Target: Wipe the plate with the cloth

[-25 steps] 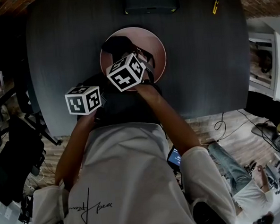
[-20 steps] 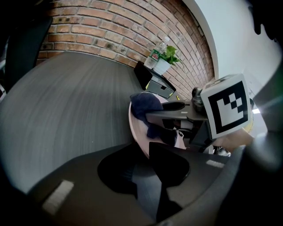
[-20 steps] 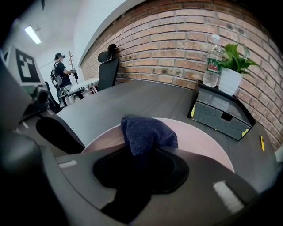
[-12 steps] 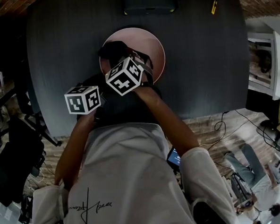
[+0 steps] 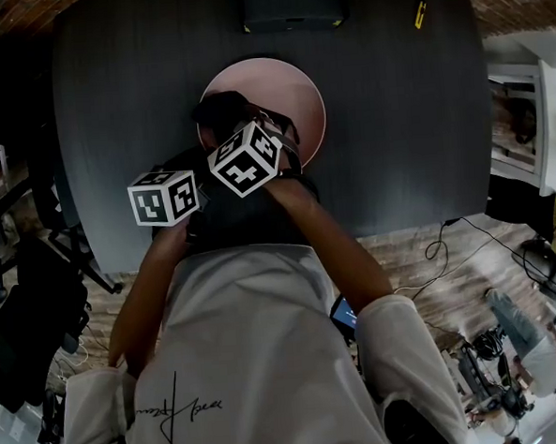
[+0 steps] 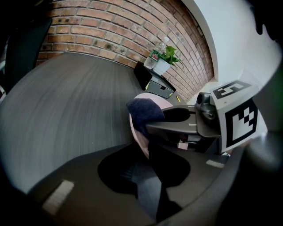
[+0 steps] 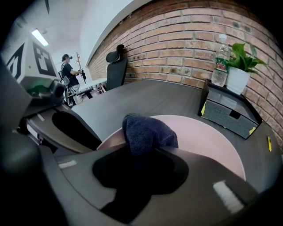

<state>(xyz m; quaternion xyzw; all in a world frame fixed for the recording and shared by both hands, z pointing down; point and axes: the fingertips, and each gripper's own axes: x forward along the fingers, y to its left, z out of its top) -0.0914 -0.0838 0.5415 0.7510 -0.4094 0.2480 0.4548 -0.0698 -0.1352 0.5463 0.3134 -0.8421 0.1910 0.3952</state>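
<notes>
A round pink plate (image 5: 289,89) lies on the dark table (image 5: 404,124). My right gripper (image 5: 242,125) is shut on a dark blue cloth (image 5: 219,107), which is pressed onto the plate's left part. In the right gripper view the cloth (image 7: 148,132) bulges out of the jaws over the plate (image 7: 208,141). My left gripper (image 5: 198,170) sits at the plate's near left rim. Its jaws are closing, and the plate's edge (image 6: 140,137) runs between them. The right gripper (image 6: 177,117) and the cloth (image 6: 143,112) show just beyond.
A black box (image 5: 293,4) stands at the table's far edge, with a water bottle (image 7: 219,57) and a potted plant (image 7: 241,66) on it, against a brick wall. A small yellow thing (image 5: 419,14) lies far right. An office chair (image 7: 116,66) stands beyond the table.
My right gripper has slid the cloth a little leftward and nearer across the plate. The left gripper has stayed where it was.
</notes>
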